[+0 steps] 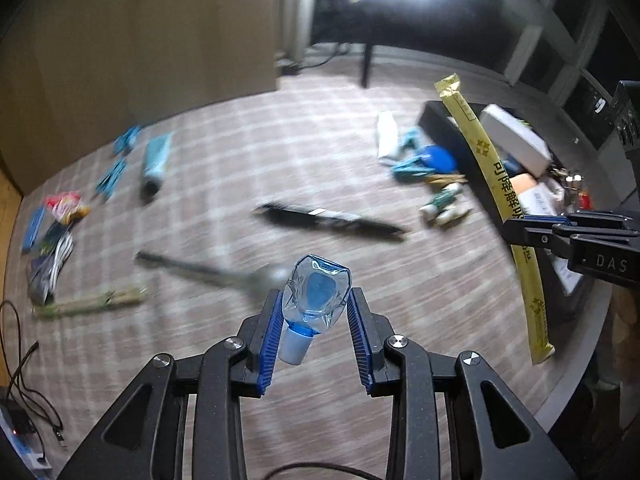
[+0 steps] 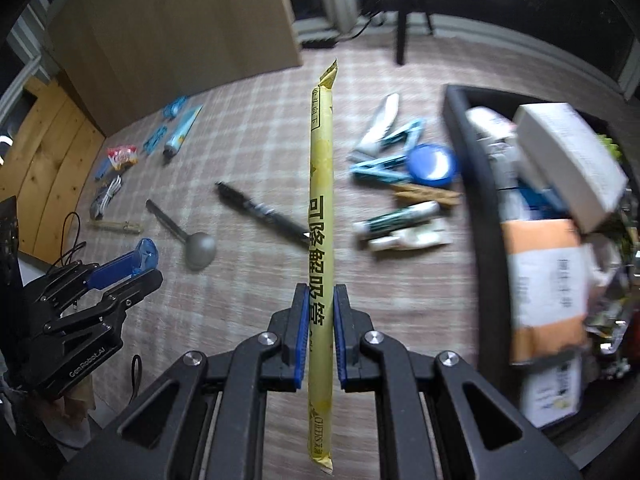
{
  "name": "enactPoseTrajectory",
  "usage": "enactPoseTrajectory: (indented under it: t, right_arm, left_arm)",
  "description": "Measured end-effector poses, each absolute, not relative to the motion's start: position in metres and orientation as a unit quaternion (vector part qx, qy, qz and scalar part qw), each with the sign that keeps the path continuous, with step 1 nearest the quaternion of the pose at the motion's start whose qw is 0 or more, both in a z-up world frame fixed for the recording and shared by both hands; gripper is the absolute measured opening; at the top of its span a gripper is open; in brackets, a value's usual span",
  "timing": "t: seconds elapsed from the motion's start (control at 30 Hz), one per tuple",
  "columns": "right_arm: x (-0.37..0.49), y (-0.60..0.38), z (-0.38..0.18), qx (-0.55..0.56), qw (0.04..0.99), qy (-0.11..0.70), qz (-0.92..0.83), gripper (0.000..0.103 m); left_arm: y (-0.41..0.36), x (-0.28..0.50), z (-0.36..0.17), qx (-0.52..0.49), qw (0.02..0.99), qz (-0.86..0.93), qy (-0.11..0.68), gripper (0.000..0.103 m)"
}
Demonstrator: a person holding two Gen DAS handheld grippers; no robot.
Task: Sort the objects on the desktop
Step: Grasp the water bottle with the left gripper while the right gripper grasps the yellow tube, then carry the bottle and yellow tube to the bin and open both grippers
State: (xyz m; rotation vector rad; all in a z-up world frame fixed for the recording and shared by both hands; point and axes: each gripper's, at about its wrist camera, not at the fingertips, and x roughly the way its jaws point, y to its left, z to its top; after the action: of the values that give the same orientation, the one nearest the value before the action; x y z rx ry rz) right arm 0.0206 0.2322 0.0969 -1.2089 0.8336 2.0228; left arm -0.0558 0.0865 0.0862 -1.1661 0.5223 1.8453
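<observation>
Both grippers are hovering above the checked tablecloth (image 2: 248, 128). The left gripper (image 1: 316, 312) is pinching a small clear blue bottle (image 1: 318, 294), its white cap pointing back between narrowly parted jaws. The right gripper (image 2: 321, 320) is clamping nearly closed jaws around a long yellow straw packet (image 2: 321, 200), beside the black bin (image 2: 476, 168).

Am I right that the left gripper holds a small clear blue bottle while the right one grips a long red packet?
Not quite: the packet in the right gripper is yellow, not red, as the right wrist view shows. The left gripper does hold the small clear blue bottle.
</observation>
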Motion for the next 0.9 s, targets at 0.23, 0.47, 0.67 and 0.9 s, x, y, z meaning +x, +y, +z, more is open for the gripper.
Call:
enactPoseTrajectory:
  t: [0.23, 0.47, 0.67, 0.9]
  right_arm:
    - [0.113, 0.263, 0.122, -0.438, 0.352, 0.307, 0.768, 0.011]
    - [0.206, 0.306, 0.140, -0.424, 0.398, 0.304, 0.755, 0.011]
    - [0.257, 0.339, 0.148, -0.409, 0.421, 0.304, 0.750, 0.011]
    - [0.282, 0.373, 0.151, -0.405, 0.432, 0.299, 0.748, 0.011]
  left_arm:
    - [0.144, 0.005, 0.110, -0.454, 0.471, 0.725, 0.214, 0.031]
    - [0.213, 0.070, 0.119, -0.444, 0.507, 0.705, 0.222, 0.031]
    - [0.261, 0.113, 0.118, -0.438, 0.525, 0.691, 0.234, 0.031]
    - [0.303, 0.147, 0.113, -0.434, 0.533, 0.681, 0.253, 0.031]
